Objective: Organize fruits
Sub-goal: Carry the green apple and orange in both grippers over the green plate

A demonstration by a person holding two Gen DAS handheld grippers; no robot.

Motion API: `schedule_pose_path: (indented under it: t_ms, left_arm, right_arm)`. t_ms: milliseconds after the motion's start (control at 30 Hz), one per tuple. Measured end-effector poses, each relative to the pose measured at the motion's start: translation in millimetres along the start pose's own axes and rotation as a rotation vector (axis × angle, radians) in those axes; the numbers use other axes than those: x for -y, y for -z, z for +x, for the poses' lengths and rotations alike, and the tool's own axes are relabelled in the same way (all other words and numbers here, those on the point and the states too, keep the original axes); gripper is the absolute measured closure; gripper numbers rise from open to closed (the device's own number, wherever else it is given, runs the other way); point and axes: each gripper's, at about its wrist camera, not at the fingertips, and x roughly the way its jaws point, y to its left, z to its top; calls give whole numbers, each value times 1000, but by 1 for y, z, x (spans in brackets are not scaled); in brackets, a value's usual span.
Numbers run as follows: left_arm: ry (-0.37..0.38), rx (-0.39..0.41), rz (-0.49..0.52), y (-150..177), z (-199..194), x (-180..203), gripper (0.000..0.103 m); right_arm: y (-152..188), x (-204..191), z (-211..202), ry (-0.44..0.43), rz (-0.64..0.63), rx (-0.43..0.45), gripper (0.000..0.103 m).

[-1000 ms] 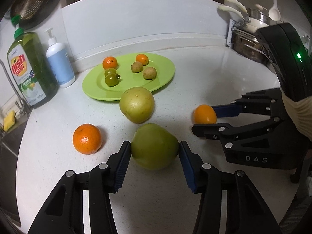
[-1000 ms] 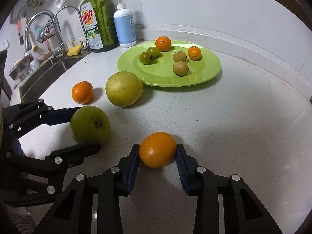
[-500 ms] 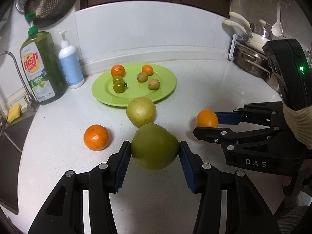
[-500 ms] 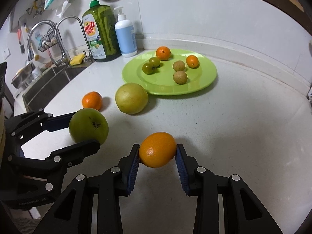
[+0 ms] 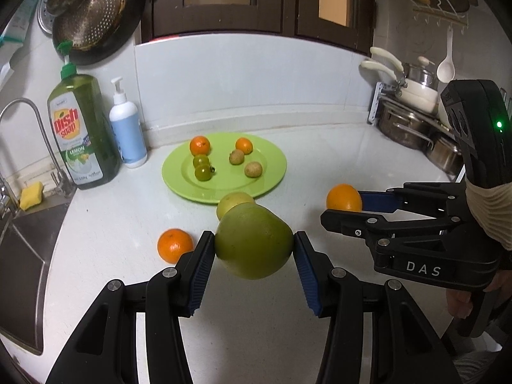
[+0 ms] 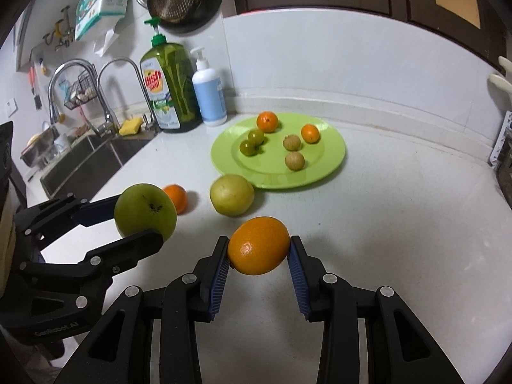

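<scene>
Both grippers are clamped on fruit, left gripper on the green apple, right gripper on the orange, probably headed for the green plate at 12 o'clock since the small fruit's already there.

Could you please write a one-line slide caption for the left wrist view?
Left gripper holds a green apple above the counter while the right gripper carries an orange near the green plate.

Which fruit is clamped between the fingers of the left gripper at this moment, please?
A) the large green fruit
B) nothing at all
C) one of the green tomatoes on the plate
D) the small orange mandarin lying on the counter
A: the left gripper has both blue pads pressed against the sides of the large green fruit, while the right gripper clamps the orange.
</scene>
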Motion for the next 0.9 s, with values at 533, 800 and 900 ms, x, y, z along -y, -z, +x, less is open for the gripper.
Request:
schedule_pose_path:
  t_ms: [533, 800, 900]
  left_arm:
    - [41, 65, 22, -42, -13, -7, 54]
    - [61, 71, 19, -67, -3, -19, 54]
    - [61, 68, 21, -77, 3, -26, 54]
  right_arm:
    - [-36, -3, -28, 54, 47, 116, 65]
    - [-58, -4, -23, 67, 51, 139, 65]
    - [-67, -3, -19, 77, 48, 141, 65]
